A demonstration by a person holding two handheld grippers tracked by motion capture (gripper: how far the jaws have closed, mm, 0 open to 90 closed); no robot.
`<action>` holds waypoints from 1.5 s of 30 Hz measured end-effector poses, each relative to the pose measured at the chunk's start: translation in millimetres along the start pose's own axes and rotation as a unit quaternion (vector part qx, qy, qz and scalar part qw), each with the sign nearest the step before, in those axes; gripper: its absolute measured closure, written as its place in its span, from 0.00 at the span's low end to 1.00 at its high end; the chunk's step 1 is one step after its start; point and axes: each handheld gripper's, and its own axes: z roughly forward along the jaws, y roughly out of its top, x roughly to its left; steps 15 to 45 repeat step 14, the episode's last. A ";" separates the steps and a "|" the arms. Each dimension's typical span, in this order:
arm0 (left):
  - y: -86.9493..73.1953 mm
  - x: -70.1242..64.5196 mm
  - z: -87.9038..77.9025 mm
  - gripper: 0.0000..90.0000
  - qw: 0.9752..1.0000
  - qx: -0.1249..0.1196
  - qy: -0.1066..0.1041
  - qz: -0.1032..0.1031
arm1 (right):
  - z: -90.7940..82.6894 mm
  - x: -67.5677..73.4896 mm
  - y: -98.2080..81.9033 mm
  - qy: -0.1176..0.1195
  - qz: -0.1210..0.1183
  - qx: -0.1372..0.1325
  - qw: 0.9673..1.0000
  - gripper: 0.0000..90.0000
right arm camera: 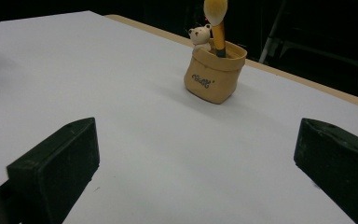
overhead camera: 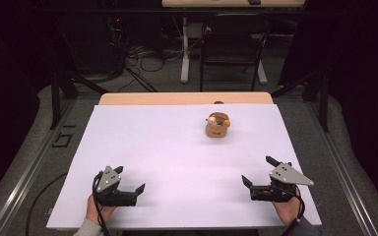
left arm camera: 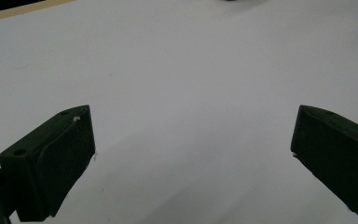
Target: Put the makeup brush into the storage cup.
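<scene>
A small tan sack-shaped pot (overhead camera: pixel 217 127), glazed and lettered on its front, stood upright on the white-covered table (overhead camera: pixel 177 162), toward the far edge and right of the middle. Inside the pot a little white bear figure (right arm camera: pixel 199 35) peeked over the rim, and just beside the bear a yellow-handled brush with a pale rounded tip (right arm camera: pixel 216 18) stood upright, rising well above the pot's mouth.

The left gripper (overhead camera: pixel 128 180) rested low over the table, well short of the pot and to its left, with its jaws spread wide and nothing between them. The right gripper (overhead camera: pixel 257 172) sat nearer, in front of the pot and slightly to its right, jaws likewise parted and empty, pointed toward the pot.

The pot looked like ceramic: stiff, smooth, probably slippery and liable to chip or tip if knocked. It seemed light enough to slide under a sideways push. The brush appeared the easier hold, slim, rigid and light; its bare handle just above the pot's rim would likely give the surest grip, lifted straight up so the pot stayed put. The soft tip should be left untouched.
</scene>
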 end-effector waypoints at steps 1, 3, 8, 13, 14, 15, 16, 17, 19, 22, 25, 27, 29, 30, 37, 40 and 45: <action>-0.1 0.2 -1.8 0.00 1.000 -0.002 0.001 0.000 | -0.4 -0.5 -0.2 0.001 0.000 0.002 1.000 0.00; 0.0 0.3 -4.9 0.00 1.000 -0.007 0.003 0.000 | -0.1 -0.3 -1.3 -0.001 0.001 -0.001 1.000 0.00; -0.3 0.3 -7.0 0.00 1.000 -0.009 0.008 -0.001 | -0.9 0.9 -2.6 -0.001 -0.005 0.014 1.000 0.00; 0.9 1.5 -5.8 0.00 1.000 -0.008 0.010 0.001 | 1.9 0.9 -3.8 0.003 -0.008 0.015 1.000 0.00; 0.9 1.7 -5.5 0.00 1.000 -0.009 0.010 -0.001 | 2.3 0.7 -3.9 0.003 -0.007 0.015 1.000 0.00; 0.9 1.7 -5.5 0.00 1.000 -0.009 0.010 -0.001 | 2.3 0.7 -3.9 0.003 -0.007 0.015 1.000 0.00; 0.9 1.7 -5.5 0.00 1.000 -0.009 0.010 -0.001 | 2.3 0.7 -3.9 0.003 -0.007 0.015 1.000 0.00; 0.9 1.7 -5.5 0.00 1.000 -0.009 0.010 -0.001 | 2.3 0.7 -3.9 0.003 -0.007 0.015 1.000 0.00; 0.9 1.7 -5.5 0.00 1.000 -0.009 0.010 -0.001 | 2.3 0.7 -3.9 0.003 -0.007 0.015 1.000 0.00; 0.9 1.7 -5.5 0.00 1.000 -0.009 0.010 -0.001 | 2.3 0.7 -3.9 0.003 -0.007 0.015 1.000 0.00; 0.9 1.7 -5.5 0.00 1.000 -0.009 0.010 -0.001 | 2.3 0.7 -3.9 0.003 -0.007 0.015 1.000 0.00; 0.9 1.7 -5.5 0.00 1.000 -0.009 0.010 -0.001 | 2.3 0.7 -3.9 0.003 -0.007 0.015 1.000 0.00; 0.9 1.7 -5.5 0.00 1.000 -0.009 0.010 -0.001 | 2.3 0.7 -3.9 0.003 -0.007 0.015 1.000 0.00; 0.9 1.7 -5.5 0.00 1.000 -0.009 0.010 -0.001 | 2.3 0.7 -3.9 0.003 -0.007 0.015 1.000 0.00; 0.9 1.7 -5.5 0.00 1.000 -0.009 0.010 -0.001 | 2.3 0.7 -3.9 0.003 -0.007 0.015 1.000 0.00; 0.9 1.7 -5.5 0.00 1.000 -0.009 0.010 -0.001 | 2.3 0.7 -3.9 0.003 -0.007 0.015 1.000 0.00; 0.9 1.7 -5.5 0.00 1.000 -0.009 0.010 -0.001 | 2.3 0.7 -3.9 0.003 -0.007 0.015 1.000 0.00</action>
